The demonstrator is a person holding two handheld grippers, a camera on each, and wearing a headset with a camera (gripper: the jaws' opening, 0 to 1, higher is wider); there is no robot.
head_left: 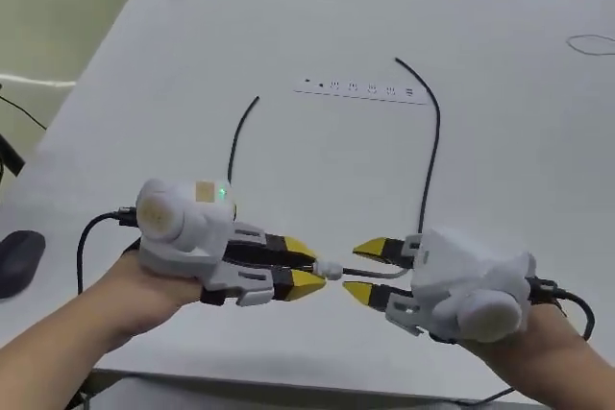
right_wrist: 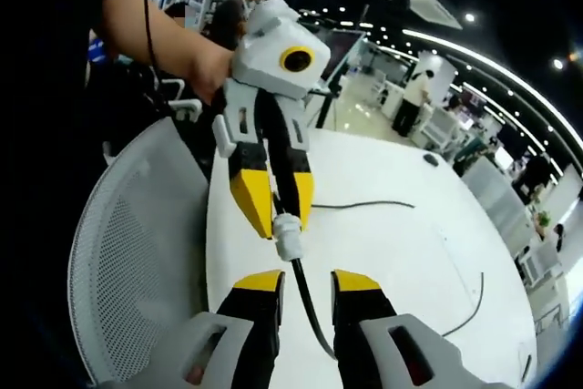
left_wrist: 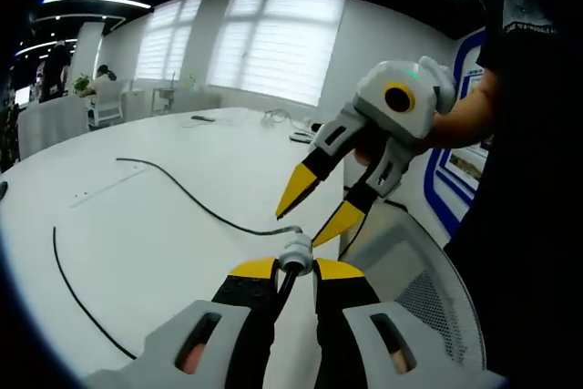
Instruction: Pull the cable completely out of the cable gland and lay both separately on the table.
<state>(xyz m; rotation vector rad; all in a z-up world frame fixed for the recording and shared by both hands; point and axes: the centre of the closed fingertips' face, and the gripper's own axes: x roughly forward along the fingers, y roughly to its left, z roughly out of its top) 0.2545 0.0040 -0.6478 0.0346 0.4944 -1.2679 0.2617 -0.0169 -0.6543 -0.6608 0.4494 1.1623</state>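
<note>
The left gripper (head_left: 315, 267) is clamping the cable gland (head_left: 330, 270) over the table (head_left: 519, 112) near its front edge, while the right gripper (head_left: 357, 270), jaws parted, is straddling the cable (head_left: 434, 141), bare tabletop stretching beyond both.

Open-plan office, white table (head_left: 288, 26), mesh chair (right_wrist: 127, 252), window blinds (left_wrist: 273, 43)

White table (head_left: 519, 170) bears a power strip (head_left: 362, 90) and short black cable (head_left: 237, 141).
</note>
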